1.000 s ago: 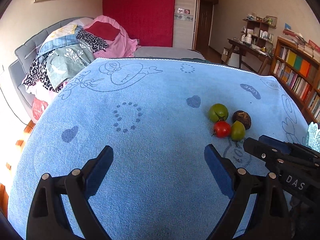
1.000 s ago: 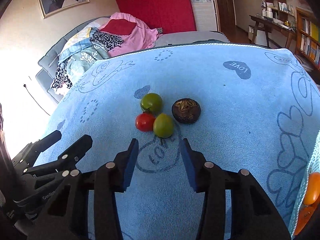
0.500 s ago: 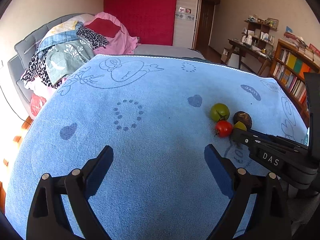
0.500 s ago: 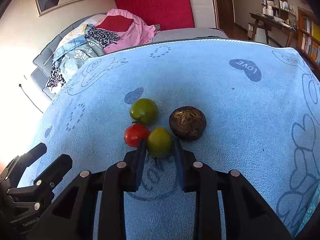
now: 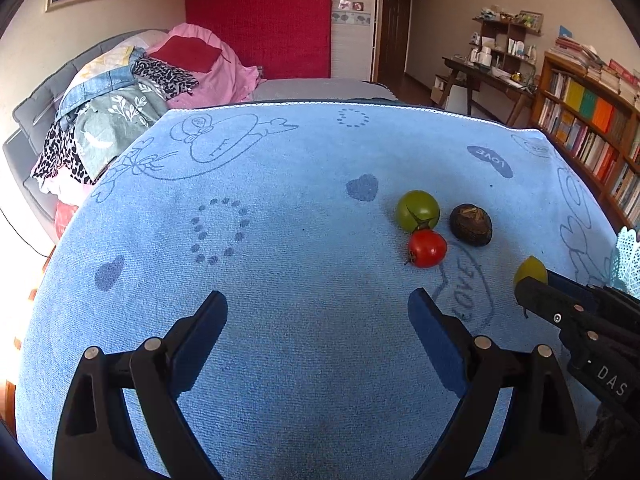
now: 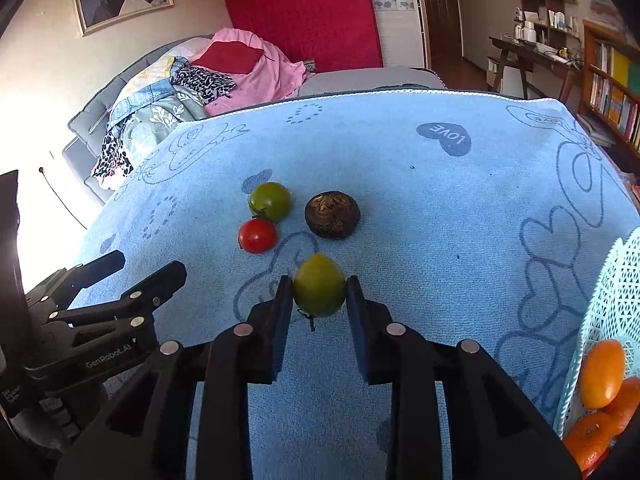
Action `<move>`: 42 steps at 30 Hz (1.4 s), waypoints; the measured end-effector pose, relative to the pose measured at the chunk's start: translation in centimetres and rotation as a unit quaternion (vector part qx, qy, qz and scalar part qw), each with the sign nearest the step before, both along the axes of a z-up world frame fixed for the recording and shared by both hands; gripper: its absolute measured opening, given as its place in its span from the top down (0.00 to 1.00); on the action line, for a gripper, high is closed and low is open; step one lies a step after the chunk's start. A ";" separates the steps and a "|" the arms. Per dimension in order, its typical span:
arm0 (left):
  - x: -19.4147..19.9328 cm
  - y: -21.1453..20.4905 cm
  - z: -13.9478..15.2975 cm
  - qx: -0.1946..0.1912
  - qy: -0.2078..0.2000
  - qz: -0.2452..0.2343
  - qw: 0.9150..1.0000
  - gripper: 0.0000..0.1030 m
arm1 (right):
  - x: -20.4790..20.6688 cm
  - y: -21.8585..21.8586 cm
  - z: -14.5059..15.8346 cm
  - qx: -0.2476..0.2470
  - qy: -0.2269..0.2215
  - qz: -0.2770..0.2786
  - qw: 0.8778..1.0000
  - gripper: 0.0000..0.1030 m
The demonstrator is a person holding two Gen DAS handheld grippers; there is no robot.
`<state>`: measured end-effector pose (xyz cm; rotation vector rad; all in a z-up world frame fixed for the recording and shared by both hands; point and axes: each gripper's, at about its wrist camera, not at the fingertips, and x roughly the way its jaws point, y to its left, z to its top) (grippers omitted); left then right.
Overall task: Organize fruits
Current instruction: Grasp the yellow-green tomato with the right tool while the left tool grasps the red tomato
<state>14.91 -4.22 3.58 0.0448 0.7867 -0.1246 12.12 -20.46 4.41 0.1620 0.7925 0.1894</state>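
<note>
My right gripper (image 6: 319,285) is shut on a yellow-green fruit (image 6: 319,290), held just above the blue towel (image 6: 420,208) and nearer me than the other fruit. A green tomato (image 6: 270,201), a red tomato (image 6: 257,235) and a dark brown fruit (image 6: 332,216) lie together on the towel beyond it. In the left wrist view my left gripper (image 5: 318,304) hangs over bare towel, jaws wide and closing slightly, nothing between them. The right gripper (image 5: 532,280) and its fruit (image 5: 530,268) show at that view's right, with the red tomato (image 5: 426,248) further left.
A pale blue lattice basket (image 6: 612,280) holding oranges (image 6: 602,374) stands at the right edge of the towel. Piled clothes (image 5: 132,92) lie on a sofa beyond the far left. A desk and bookshelves (image 5: 592,128) line the right wall.
My right gripper went forward, shut on the yellow-green fruit, then drew it back away from the other three fruits. The left gripper shifted slightly and stays wide.
</note>
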 end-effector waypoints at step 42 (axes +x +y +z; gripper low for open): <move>1.1 -6.1 1.5 -0.041 -0.009 -0.108 0.993 0.72 | -3.9 -1.0 1.7 0.002 -0.051 -0.035 0.998 0.72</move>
